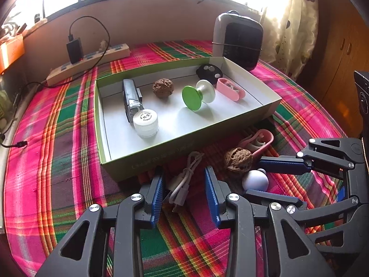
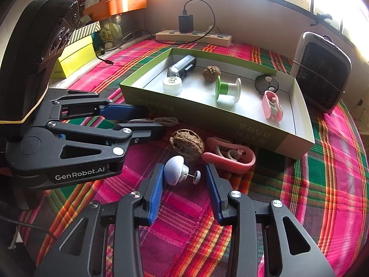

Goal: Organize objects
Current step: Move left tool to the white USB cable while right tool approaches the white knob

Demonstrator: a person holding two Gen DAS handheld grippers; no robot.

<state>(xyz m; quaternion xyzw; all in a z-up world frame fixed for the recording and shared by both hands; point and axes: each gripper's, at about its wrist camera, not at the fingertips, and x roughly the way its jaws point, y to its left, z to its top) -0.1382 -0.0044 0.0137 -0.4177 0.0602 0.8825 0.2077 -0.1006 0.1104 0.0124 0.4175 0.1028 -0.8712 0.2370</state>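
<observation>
Cable (image 1: 184, 180) coiled on plaid worktop (image 1: 69, 184), between wide-spread fingers of left gripper (image 1: 184, 196), long axis running away toward box. Right gripper (image 2: 184, 191) fingers wide too, bracketing white knob (image 2: 175, 169), dome against left finger, pin pointing right. Beyond: walnut (image 2: 187, 143), pink clip (image 2: 230, 155). Farther: green box (image 1: 106, 147), partly filled. Left gripper casing reads "GenRobot.AI".

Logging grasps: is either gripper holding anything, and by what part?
Nothing held. Left gripper open around the cable; right gripper open around the white knob.
</observation>
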